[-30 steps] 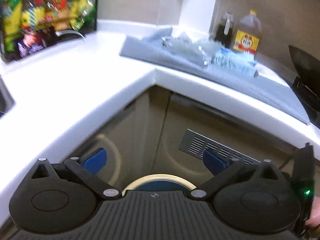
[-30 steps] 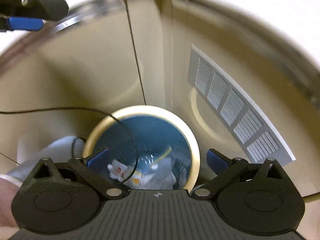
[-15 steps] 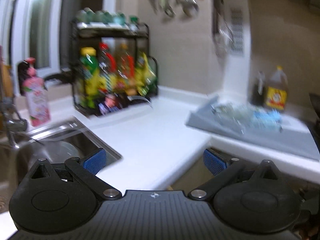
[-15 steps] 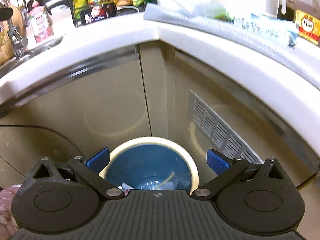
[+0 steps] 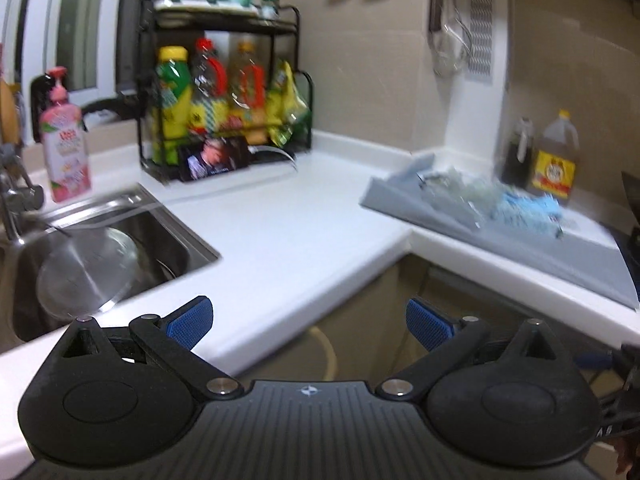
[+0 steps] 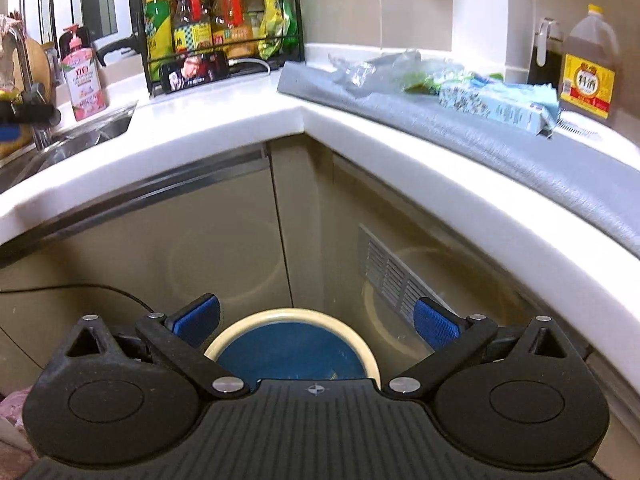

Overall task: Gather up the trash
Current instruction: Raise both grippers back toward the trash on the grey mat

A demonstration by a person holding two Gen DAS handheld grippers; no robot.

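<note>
Crumpled clear plastic [image 5: 456,188] [image 6: 372,66] and a light blue packet [image 5: 524,208] [image 6: 500,100] lie on a grey mat [image 5: 400,204] [image 6: 440,120] on the white counter's right arm. A cream-rimmed bin with a blue liner [image 6: 292,350] stands on the floor in the cabinet corner; its rim edge [image 5: 326,350] shows in the left wrist view. My left gripper [image 5: 308,322] hangs open and empty above the counter's front edge. Over the bin, below counter height, my right gripper [image 6: 316,320] is open with nothing held.
A steel sink [image 5: 100,256] with a bowl lies at left, a pink pump bottle [image 5: 64,140] behind it. A black rack of bottles [image 5: 228,92] with a phone [image 5: 216,158] stands at the back. Two sauce bottles [image 5: 554,156] stand beyond the mat. Cabinet doors [image 6: 224,240] and a vent grille [image 6: 396,276] back the bin.
Both grippers have risen. The left view has swung up and left from the cabinet corner to the counter and sink. The right has lifted away from the bin, whose contents are now hidden.
</note>
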